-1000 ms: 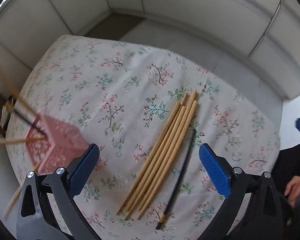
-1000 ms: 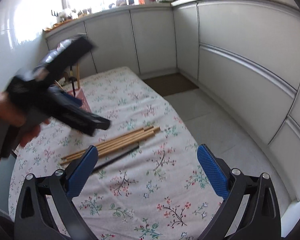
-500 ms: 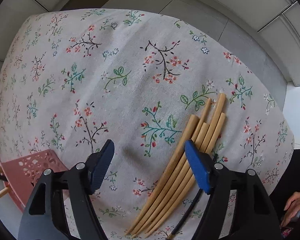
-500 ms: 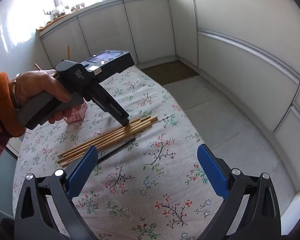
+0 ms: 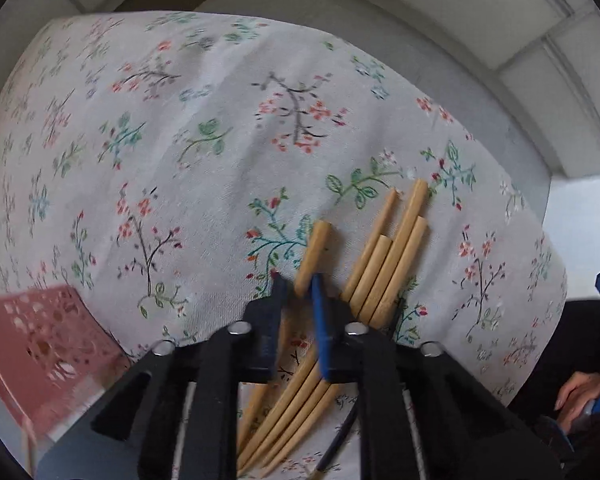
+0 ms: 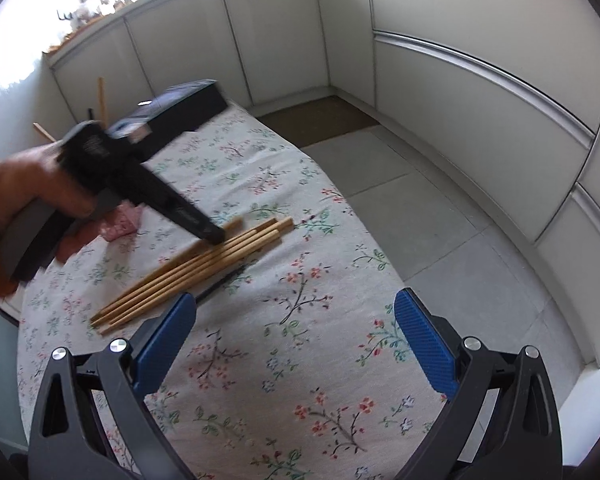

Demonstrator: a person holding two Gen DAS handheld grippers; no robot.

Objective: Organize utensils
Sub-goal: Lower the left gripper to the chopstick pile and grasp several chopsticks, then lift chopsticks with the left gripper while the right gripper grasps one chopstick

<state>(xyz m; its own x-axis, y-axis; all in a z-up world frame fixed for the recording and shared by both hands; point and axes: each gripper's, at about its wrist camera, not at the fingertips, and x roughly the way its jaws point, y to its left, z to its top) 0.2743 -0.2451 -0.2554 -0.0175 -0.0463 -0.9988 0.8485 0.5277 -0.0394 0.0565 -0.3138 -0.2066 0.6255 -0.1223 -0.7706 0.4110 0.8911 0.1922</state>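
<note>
Chopsticks of pale wood lie in a bundle on the flowered tablecloth, in the lower middle of my left wrist view, thick ends toward the upper right of the frame. One wooden chopstick has swung a little apart from the others, and my left gripper points straight down over it, its jaws closing with that stick between them; the blue pad presses its right side and the dark finger its left. The other sticks fan out just right of the blue pad, touching one another. A thin black chopstick lies just beside them, at the bottom of the frame. A pink perforated holder sits at the lower left, blurred.

In the right wrist view the bundle lies left of centre, with the left gripper's tip down on its far end and my left hand around the handle at the left edge. My right gripper hovers above the cloth near the bottom of the frame, its fingers wide and holding nothing. White cabinet doors fill the upper right.
</note>
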